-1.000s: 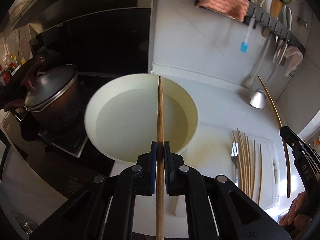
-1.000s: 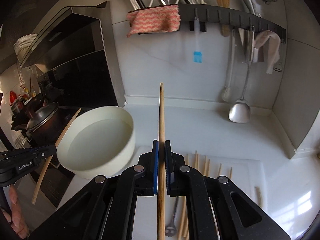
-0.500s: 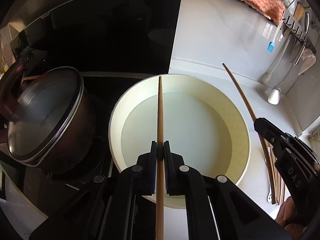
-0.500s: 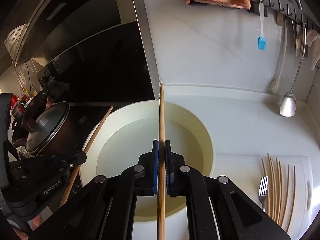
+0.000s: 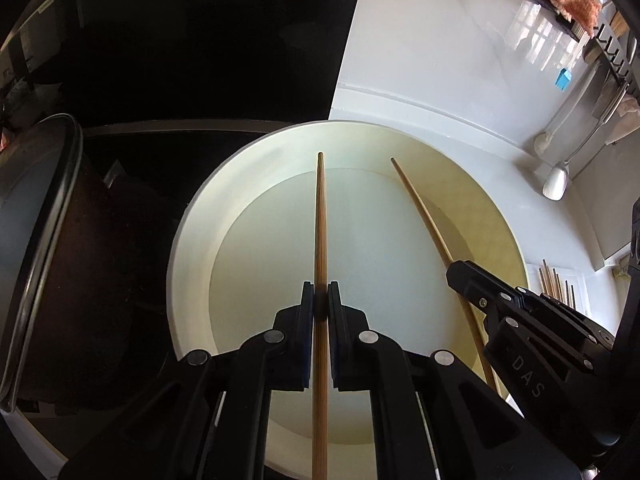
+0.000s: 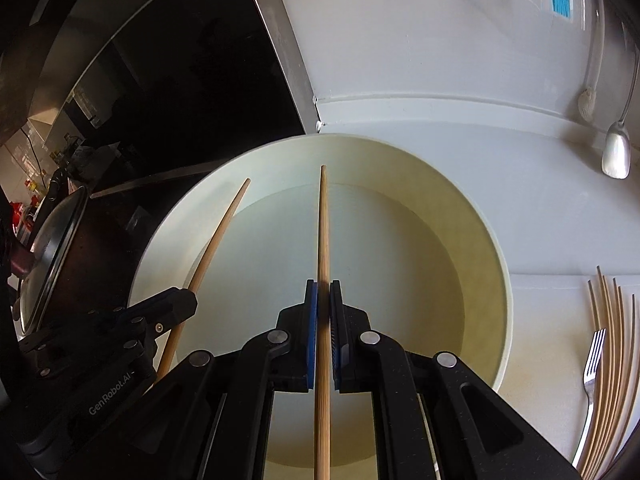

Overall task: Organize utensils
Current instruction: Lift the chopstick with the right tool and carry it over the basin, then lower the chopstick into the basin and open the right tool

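Both grippers, left and right, are each pinching a chopstick mid-length, tips hanging over the white basin left of the counter — light, stiff, probably slippery sticks.

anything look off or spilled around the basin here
Nothing stands out. The cream basin sits level with no spill, and each tool holds one chopstick straight over it.
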`<state>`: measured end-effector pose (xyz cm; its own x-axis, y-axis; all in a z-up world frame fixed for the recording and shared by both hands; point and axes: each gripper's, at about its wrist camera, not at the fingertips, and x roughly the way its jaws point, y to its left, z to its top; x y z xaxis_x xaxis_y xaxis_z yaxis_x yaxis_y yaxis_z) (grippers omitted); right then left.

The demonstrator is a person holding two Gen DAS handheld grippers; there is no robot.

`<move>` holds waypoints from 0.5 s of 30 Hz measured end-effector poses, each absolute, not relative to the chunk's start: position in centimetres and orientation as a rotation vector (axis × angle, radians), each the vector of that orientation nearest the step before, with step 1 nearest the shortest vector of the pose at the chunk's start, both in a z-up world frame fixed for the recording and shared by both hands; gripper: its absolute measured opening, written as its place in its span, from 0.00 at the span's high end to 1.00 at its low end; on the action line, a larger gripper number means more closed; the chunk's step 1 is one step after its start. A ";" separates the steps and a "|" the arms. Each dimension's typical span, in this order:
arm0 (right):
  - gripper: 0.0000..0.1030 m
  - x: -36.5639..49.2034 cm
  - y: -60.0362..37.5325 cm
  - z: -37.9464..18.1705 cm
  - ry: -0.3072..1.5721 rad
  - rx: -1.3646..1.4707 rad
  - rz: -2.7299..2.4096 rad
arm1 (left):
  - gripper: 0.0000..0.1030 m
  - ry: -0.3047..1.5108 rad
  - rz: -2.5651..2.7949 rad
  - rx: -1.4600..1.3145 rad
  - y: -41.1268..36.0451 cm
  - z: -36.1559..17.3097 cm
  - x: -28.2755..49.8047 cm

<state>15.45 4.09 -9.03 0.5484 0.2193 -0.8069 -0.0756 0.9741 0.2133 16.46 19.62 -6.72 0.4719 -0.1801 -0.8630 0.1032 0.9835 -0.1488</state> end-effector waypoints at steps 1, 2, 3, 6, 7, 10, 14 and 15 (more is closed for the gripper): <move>0.94 15.7 4.0 -9.3 0.987 0.164 0.178 | 0.93 1.071 -0.171 -0.078 19.5 -7.0 16.7; 0.94 16.0 3.9 -9.5 0.996 0.165 0.176 | 0.93 1.083 -0.171 -0.083 19.5 -7.4 16.9; 0.94 16.3 4.0 -9.7 1.002 0.162 0.172 | 0.93 1.095 -0.168 -0.086 19.3 -7.8 17.2; 0.94 17.2 3.9 -10.2 1.031 0.169 0.167 | 0.93 1.112 -0.161 -0.069 18.9 -8.5 17.8; 0.94 17.4 4.0 -10.4 1.043 0.172 0.167 | 0.93 1.116 -0.159 -0.065 18.7 -8.7 18.0; 0.94 18.1 4.1 -11.1 1.072 0.172 0.164 | 0.93 1.131 -0.154 -0.066 18.7 -9.2 18.5; 0.94 18.9 3.8 -11.9 1.101 0.186 0.158 | 0.93 1.148 -0.154 -0.055 18.5 -9.8 18.9; 0.94 19.0 3.8 -12.0 1.107 0.189 0.155 | 0.93 1.150 -0.152 -0.050 18.4 -9.9 19.0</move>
<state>19.03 3.77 -12.03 0.4396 0.2177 -0.8714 -0.0300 0.9732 0.2279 18.99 18.38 -9.89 0.3991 -0.1460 -0.9052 0.0942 0.9885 -0.1179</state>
